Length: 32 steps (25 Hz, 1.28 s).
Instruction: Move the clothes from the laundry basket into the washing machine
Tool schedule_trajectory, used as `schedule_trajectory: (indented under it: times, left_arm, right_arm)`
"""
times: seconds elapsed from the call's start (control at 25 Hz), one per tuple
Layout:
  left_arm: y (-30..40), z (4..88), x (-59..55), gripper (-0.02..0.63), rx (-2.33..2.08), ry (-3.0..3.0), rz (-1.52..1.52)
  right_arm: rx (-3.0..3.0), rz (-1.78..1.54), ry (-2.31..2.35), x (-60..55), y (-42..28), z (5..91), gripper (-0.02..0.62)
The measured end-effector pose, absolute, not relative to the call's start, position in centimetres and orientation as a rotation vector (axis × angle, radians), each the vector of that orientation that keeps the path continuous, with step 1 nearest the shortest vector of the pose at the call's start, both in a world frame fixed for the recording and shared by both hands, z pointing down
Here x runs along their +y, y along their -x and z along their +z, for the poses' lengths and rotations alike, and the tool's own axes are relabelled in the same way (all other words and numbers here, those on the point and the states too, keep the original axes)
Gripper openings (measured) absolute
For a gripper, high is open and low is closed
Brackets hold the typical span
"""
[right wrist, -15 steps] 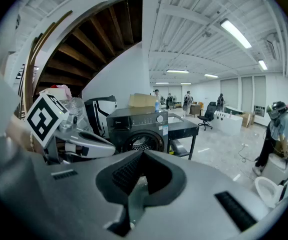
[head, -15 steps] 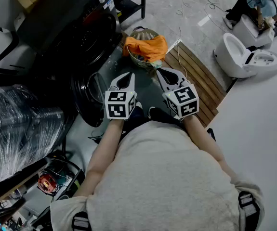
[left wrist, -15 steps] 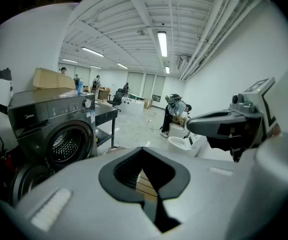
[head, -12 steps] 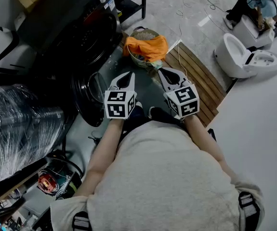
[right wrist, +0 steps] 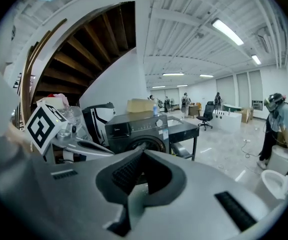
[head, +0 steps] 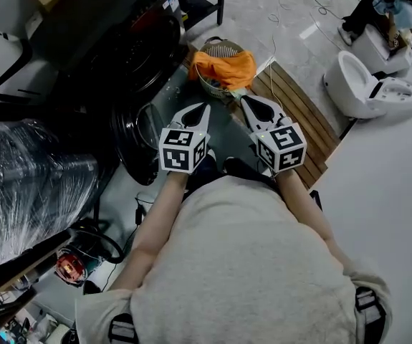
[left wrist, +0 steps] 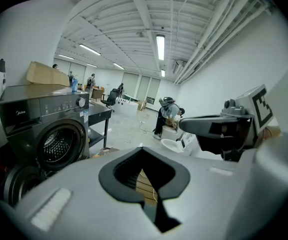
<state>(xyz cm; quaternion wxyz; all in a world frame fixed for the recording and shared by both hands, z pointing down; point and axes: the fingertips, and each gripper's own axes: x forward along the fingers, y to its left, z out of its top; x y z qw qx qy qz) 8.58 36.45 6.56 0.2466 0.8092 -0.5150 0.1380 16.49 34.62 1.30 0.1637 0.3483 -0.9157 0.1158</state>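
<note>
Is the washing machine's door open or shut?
Open. The washing machine shows its metal drum with nothing covering it, and the round door hangs swung out beside it.

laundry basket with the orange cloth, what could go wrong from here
1. Both the left tongs and right tongs are shut and empty; reaching the orange cloth like that may just shove it.
2. The open washer door juts out low; the cloth could snag.

The orange cloth (head: 226,67) covers most of the laundry basket (head: 222,47), hiding its contents.
</note>
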Motion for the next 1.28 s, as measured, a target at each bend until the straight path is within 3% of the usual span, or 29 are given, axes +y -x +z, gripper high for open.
schedule_trajectory:
  times: [0.64, 0.84, 1.28]
  left_arm:
    - [-4.5, 7.1, 34.2, 0.009, -1.294, -2.360, 0.356]
    - [-3.1, 7.2, 30.7, 0.009, -1.295, -2.292, 0.211]
    - [-1.7, 8.6, 18.7, 0.009, -1.364, -2.203, 0.360]
  right_arm:
    - [-2.625, 0.384, -1.217, 31.0, -14.3, 0.8, -0.005]
    - [-2.594, 0.406, -1.202, 27.2, -13.8, 2.0, -0.005]
    - [-2.600, 0.463, -1.033, 15.6, -11.3, 4.0, -0.005]
